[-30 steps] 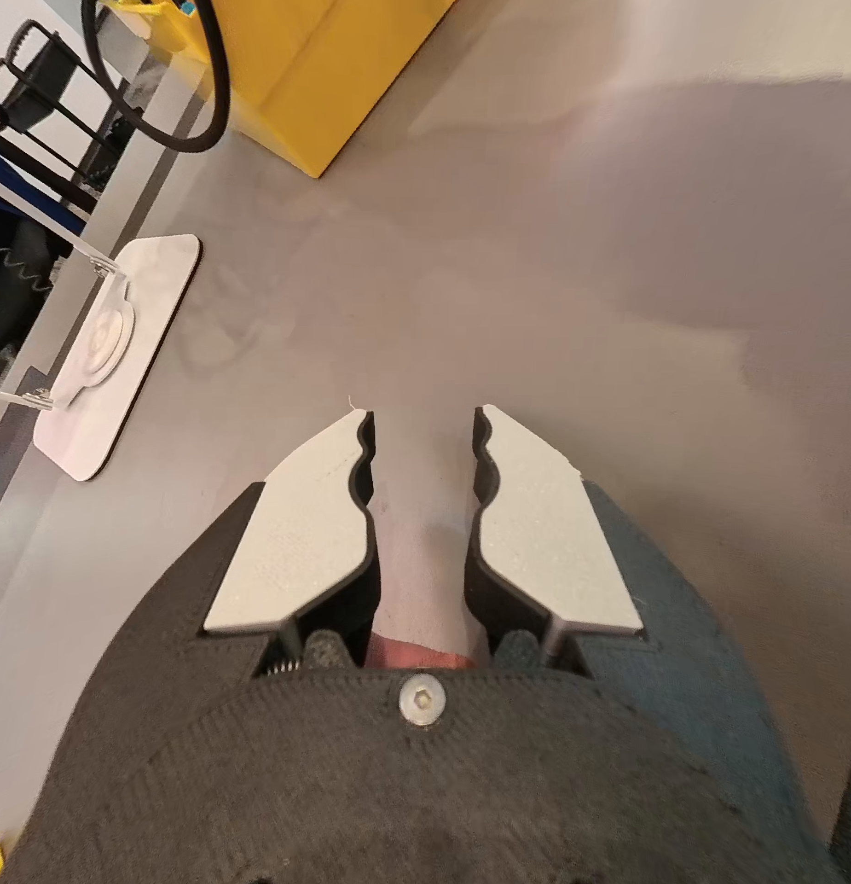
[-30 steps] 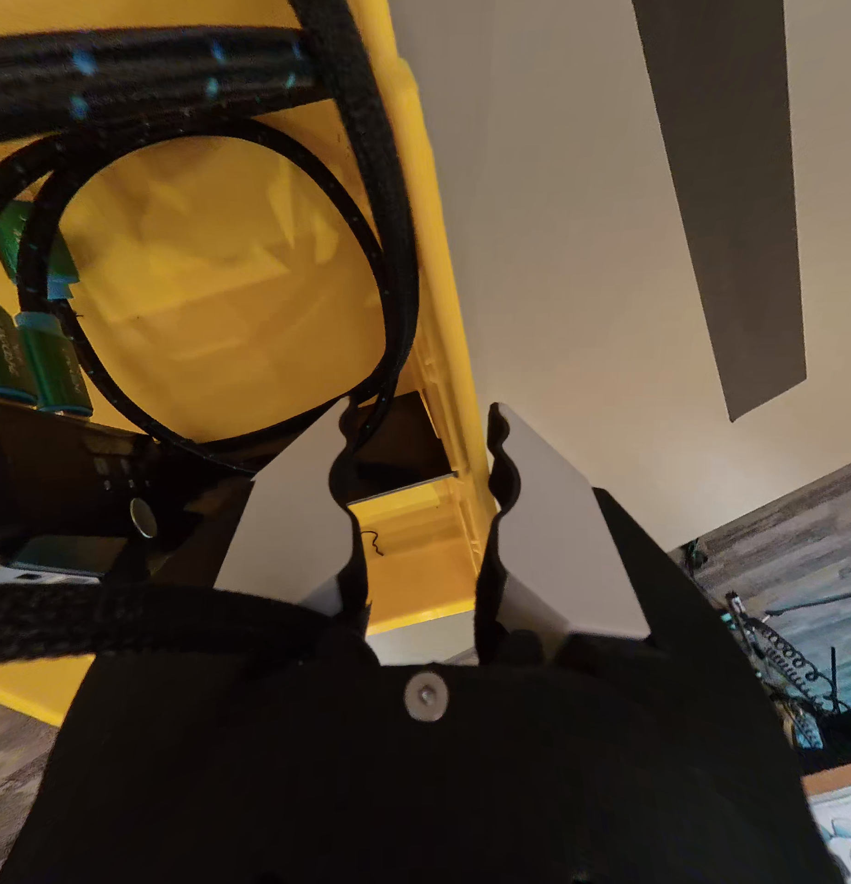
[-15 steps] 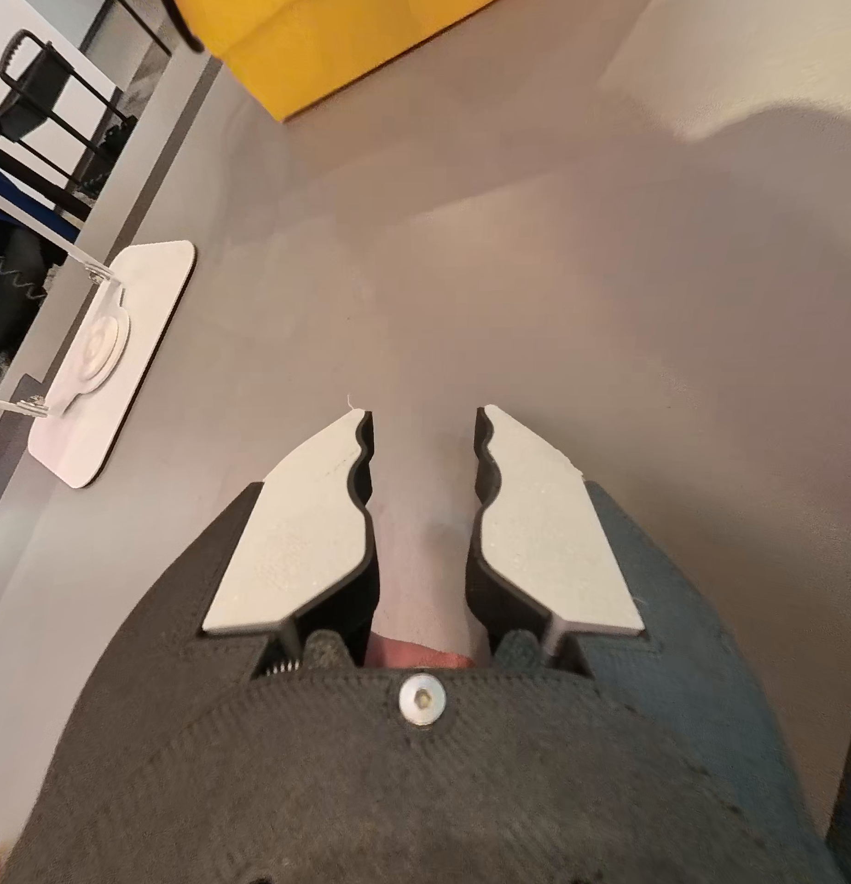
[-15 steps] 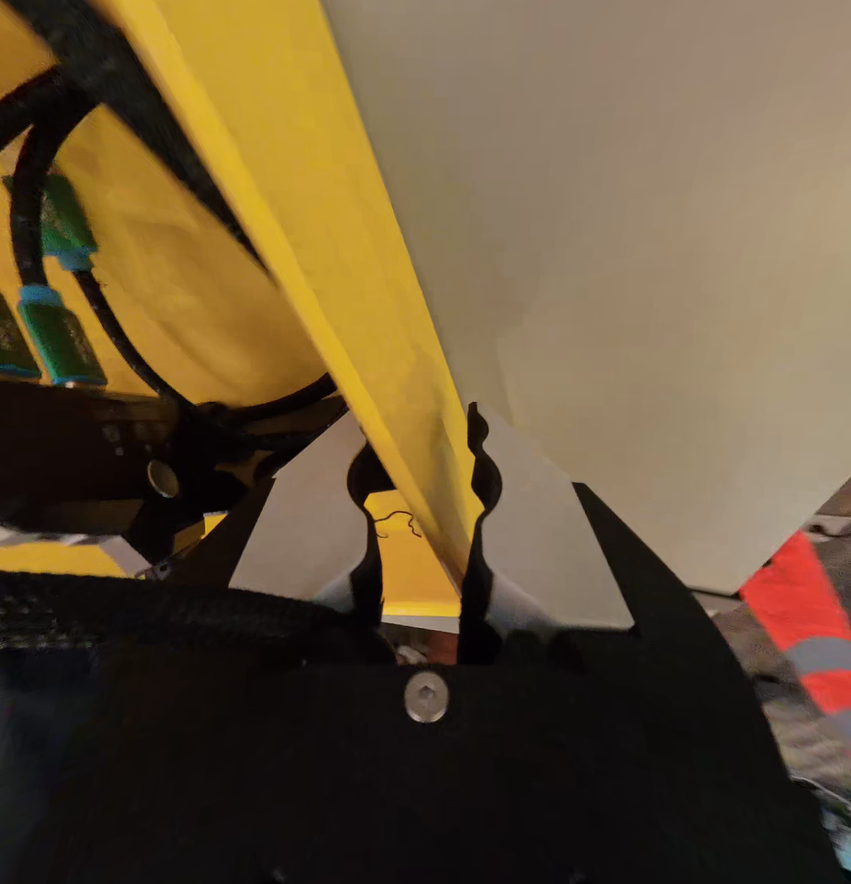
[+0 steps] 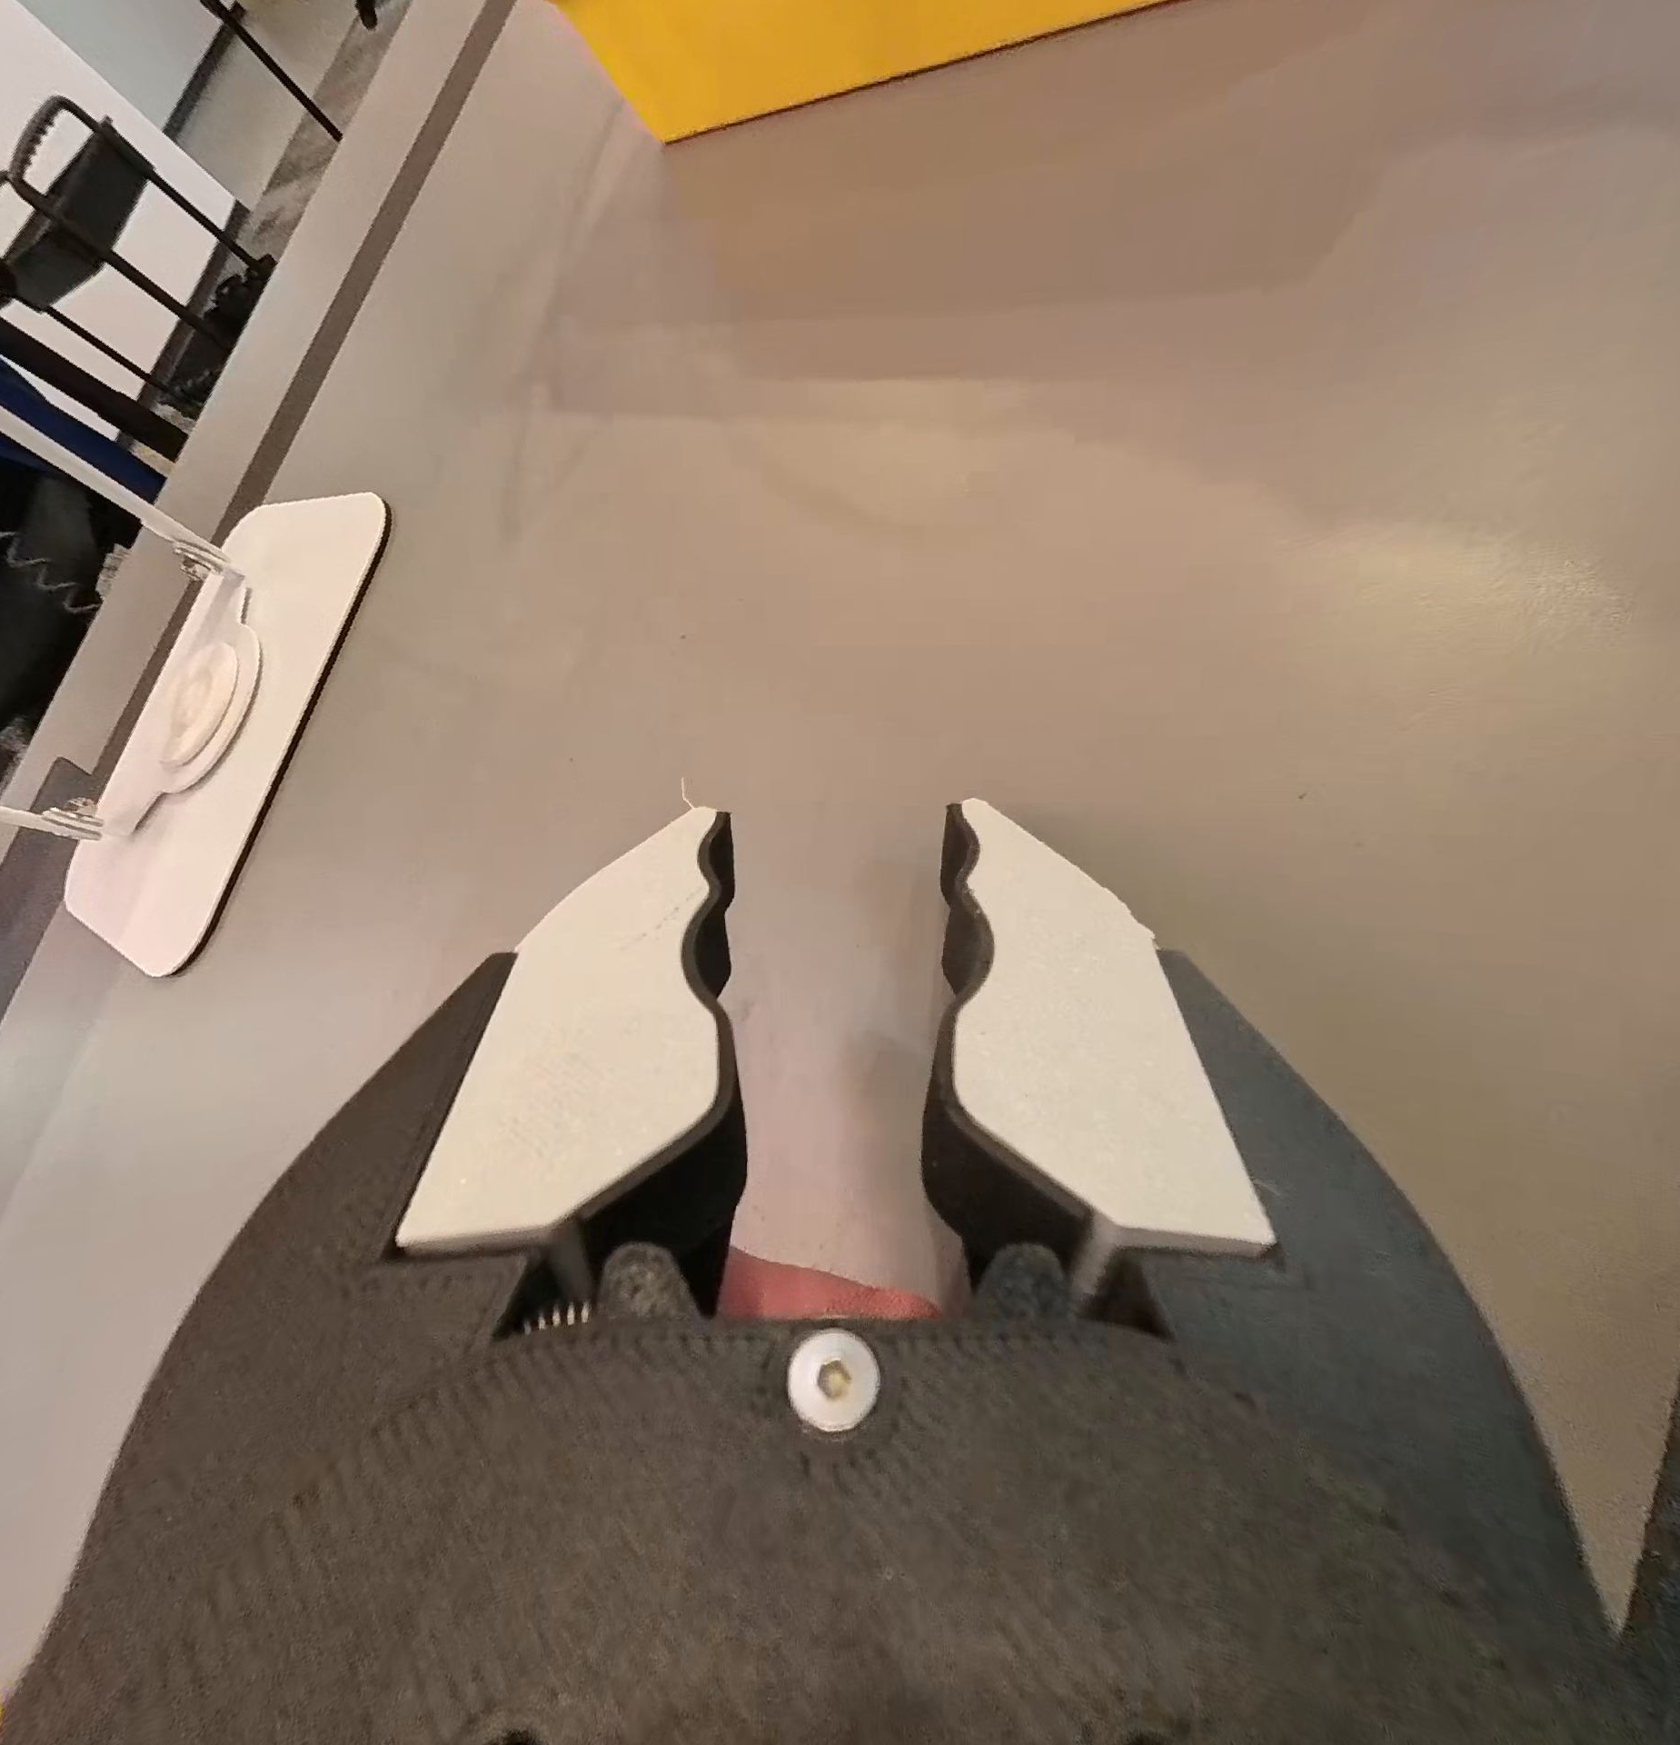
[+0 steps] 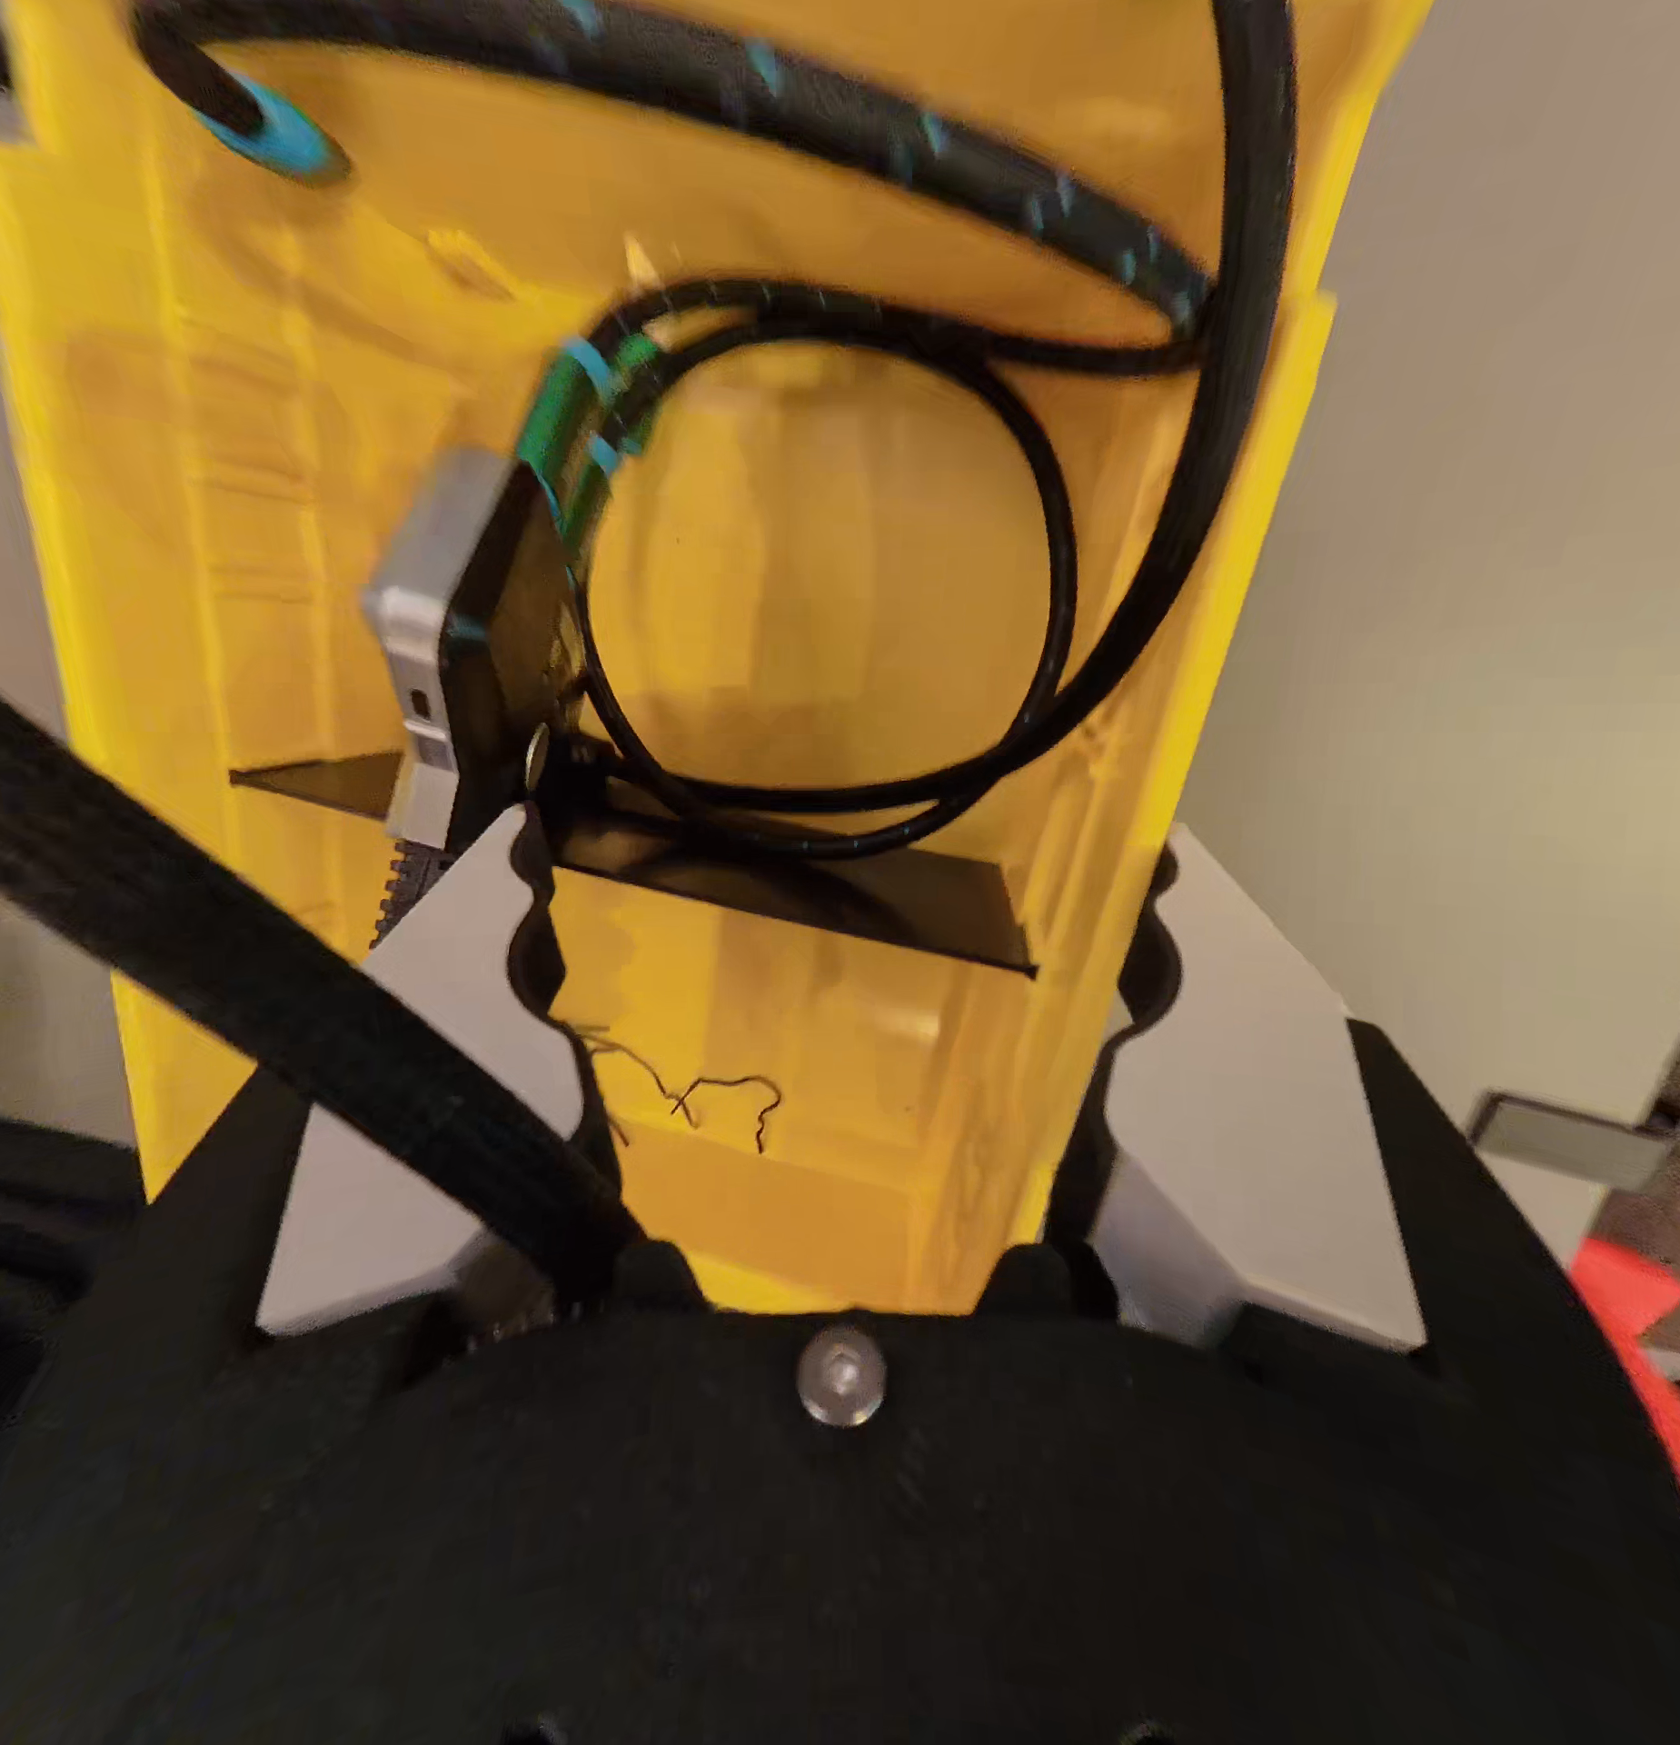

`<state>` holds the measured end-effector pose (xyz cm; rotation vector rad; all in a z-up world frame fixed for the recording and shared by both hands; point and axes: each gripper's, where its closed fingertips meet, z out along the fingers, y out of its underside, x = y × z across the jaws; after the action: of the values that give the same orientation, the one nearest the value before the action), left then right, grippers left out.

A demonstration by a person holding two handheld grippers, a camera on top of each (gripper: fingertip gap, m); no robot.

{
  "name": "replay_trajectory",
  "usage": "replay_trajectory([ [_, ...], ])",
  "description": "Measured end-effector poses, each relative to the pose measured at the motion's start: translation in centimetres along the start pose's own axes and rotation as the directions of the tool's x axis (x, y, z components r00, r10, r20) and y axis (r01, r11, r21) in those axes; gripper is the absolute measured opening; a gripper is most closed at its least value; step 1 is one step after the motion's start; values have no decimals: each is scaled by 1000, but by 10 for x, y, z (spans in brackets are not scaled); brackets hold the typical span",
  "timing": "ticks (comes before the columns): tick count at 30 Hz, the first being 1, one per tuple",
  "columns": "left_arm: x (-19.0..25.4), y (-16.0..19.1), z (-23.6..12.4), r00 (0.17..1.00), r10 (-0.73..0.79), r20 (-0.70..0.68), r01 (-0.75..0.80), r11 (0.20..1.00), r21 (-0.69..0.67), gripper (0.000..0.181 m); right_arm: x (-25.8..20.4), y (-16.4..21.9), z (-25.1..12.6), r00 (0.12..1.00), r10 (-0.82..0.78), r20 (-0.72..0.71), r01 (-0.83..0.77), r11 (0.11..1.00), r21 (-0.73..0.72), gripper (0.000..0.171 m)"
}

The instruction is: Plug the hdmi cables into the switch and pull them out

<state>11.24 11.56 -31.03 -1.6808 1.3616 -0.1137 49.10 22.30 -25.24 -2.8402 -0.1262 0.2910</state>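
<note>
In the right wrist view a yellow bin (image 6: 817, 1133) holds a black and silver switch (image 6: 458, 652) lying tilted on its edge. Green HDMI plugs (image 6: 571, 415) sit in its far side, and their thin black cables (image 6: 1053, 567) loop across the bin's floor. A thick braided cable (image 6: 250, 973) crosses over my right gripper's left finger. My right gripper (image 6: 845, 840) is wide open at the bin's near end, left fingertip just below the switch, right fingertip outside the bin's right wall. My left gripper (image 5: 836, 821) is open and empty over the grey table (image 5: 1194, 614).
The yellow bin (image 5: 864, 57) shows at the top edge of the left wrist view. A white board with a clear stand (image 5: 222, 736) lies near the table's left edge. A loose cable end with a blue collar (image 6: 269, 132) hangs at the bin's far left.
My right gripper has opened wide from a narrow gap around the bin's rim, and its view has swung to face the bin's inside. In the left view the bin has slid up and away.
</note>
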Motion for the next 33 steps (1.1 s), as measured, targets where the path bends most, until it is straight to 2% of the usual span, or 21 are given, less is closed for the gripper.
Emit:
replay_trajectory([
  [1, 0, 0, 0, 1000, -4, -3, 4, 1000, -2, 41, 0, -8, -3, 1000, -23, -12, 24, 999, 27, 128],
  [4, -1, 1, 1, 1000, -22, -10, 22, 1000, -10, 42, -10, -31, -13, 988, -148, -41, 150, 986, 68, 136],
  [10, -2, 2, 2, 999, -32, -13, 32, 999, -16, 42, -38, -60, -49, 905, -401, -143, 414, 907, 82, 136],
  [12, -2, 2, 2, 999, -32, -14, 32, 999, -16, 42, -57, -65, -60, 880, -464, -104, 473, 874, 108, 119],
  [15, -2, 2, 2, 999, -32, -15, 32, 999, -16, 41, -74, -76, -74, 870, -489, -63, 492, 853, 176, 110],
  [17, -2, 2, 2, 999, -31, -15, 31, 999, -16, 41, -75, -74, -75, 847, -526, -72, 531, 836, 136, 84],
  [21, -2, 2, 2, 1000, -28, -13, 28, 999, -15, 41, -94, -63, -83, 779, -622, -84, 627, 771, 108, 63],
  [22, -2, 2, 2, 1000, -29, -13, 28, 999, -15, 41, -106, -61, -88, 758, -650, -54, 650, 746, 145, 48],
  [23, -2, 2, 2, 1000, -28, -13, 28, 1000, -15, 41, -112, -58, -92, 744, -667, -37, 663, 731, 161, 5],
  [26, -2, 2, 2, 1000, -23, -11, 23, 1000, -13, 41, -84, -55, -90, 725, -682, -92, 688, 722, 72, 0],
  [28, -2, 2, 1, 1000, -21, -9, 21, 1000, -12, 41, -60, -62, -78, 748, -653, -118, 662, 746, 72, 0],
  [33, -2, 2, 1, 1000, -19, -9, 19, 1000, -12, 40, -20, -46, -13, 725, -676, -131, 671, 736, -84, 0],
])
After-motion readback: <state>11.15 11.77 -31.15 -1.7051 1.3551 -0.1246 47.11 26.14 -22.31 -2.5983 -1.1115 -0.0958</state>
